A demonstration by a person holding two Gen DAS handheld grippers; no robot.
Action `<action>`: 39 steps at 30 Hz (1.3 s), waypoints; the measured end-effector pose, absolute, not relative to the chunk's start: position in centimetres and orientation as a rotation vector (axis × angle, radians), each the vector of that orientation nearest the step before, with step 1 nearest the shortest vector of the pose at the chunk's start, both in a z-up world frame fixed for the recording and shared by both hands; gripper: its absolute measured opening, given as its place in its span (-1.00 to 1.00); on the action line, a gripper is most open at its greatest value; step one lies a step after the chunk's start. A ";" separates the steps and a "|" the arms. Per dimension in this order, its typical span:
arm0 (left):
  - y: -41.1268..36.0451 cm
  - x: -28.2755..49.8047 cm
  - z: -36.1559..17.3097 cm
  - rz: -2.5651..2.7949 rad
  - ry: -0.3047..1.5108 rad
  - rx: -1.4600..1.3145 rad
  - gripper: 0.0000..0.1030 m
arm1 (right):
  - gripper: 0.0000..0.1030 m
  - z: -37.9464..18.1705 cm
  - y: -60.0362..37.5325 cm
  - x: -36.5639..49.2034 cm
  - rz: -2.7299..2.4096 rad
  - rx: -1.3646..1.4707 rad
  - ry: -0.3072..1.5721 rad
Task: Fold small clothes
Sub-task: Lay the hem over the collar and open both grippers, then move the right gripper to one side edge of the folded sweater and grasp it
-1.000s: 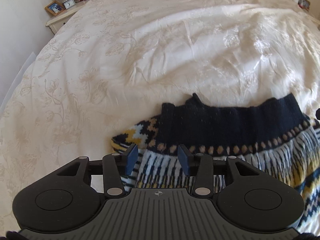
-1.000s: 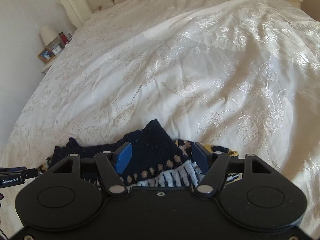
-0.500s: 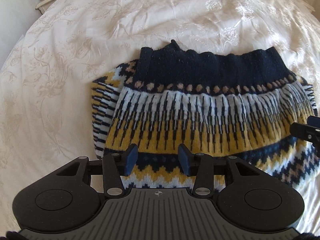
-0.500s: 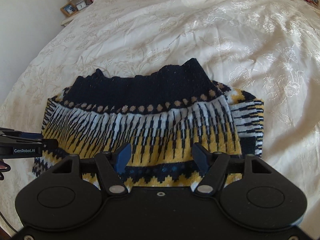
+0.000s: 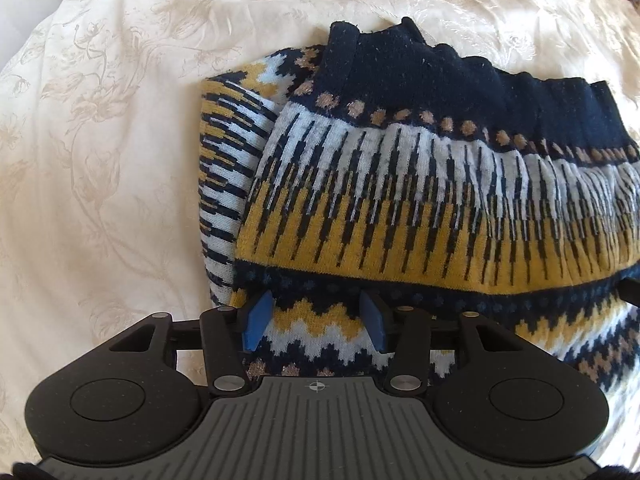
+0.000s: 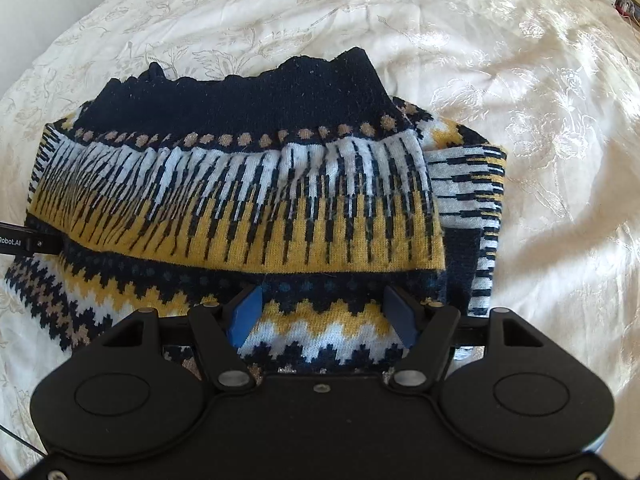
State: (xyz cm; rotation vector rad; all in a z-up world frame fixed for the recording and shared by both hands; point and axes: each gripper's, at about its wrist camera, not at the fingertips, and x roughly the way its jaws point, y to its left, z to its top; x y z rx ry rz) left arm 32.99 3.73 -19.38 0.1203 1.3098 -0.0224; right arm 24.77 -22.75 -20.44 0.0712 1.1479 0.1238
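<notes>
Left wrist view: folded patterned sweater [image 5: 420, 200] flat on the cream floral bedspread [image 5: 100, 160], navy ribbed band at the far edge, tan dots, white-and-navy stripes and a yellow band nearer, zigzags nearest. Left gripper [image 5: 314, 322] over the near left part of the knit, blue pads [image 5: 256, 316] spread wide, nothing between them but the zigzag pattern below; contact with the cloth impossible to tell. Tucked sleeve showing at the left edge. Right wrist view: same sweater [image 6: 240, 184] centred on the bedspread [image 6: 540, 120], tucked sleeve at its right edge. Right gripper [image 6: 322, 312] over the near zigzag band, pads [image 6: 244, 312] likewise wide apart, pinching nothing. Part of the other tool at the left border, beside the knit.
</notes>
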 end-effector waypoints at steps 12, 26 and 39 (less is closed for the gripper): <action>4.5 31.7 -18.7 -0.043 1.275 0.073 -0.05 | 0.41 -19.9 -22.7 24.3 0.105 0.084 1.140; 4.7 27.1 -19.5 -0.044 1.281 0.152 -0.01 | 0.53 -19.8 -23.3 20.8 0.020 0.030 1.262; 4.1 25.7 -20.5 -0.015 1.219 0.183 0.05 | 0.56 -15.2 -24.5 15.8 -0.068 0.194 1.257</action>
